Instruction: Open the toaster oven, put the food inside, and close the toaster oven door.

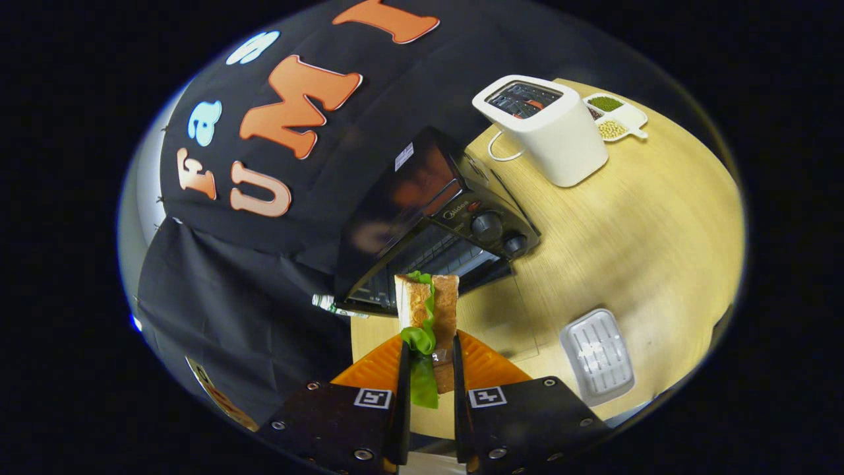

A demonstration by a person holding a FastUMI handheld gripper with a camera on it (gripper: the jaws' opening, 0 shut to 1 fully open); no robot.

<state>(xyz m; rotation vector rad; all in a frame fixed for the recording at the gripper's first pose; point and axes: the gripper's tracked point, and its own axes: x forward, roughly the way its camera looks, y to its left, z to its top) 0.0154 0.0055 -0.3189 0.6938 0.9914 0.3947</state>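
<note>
Hand-held gripper (427,369) tilted, raised above the counter (633,231) — clamped on a sandwich (427,310), just before the open toaster oven (435,224).

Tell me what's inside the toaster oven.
The oven is open: a wire rack shows inside, with no food on the part in view. The sandwich, clamped in the claw, hides the middle.

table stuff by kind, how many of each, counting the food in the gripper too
Ovens: 1, the toaster oven, door open.
Toasters: 1, the white toaster.
Dishes and trays: 2, the divided dish with beans and the ridged white tray.
Food: 1, the sandwich, with both fingers of the gripper pressed on it.
Total: 5
</note>
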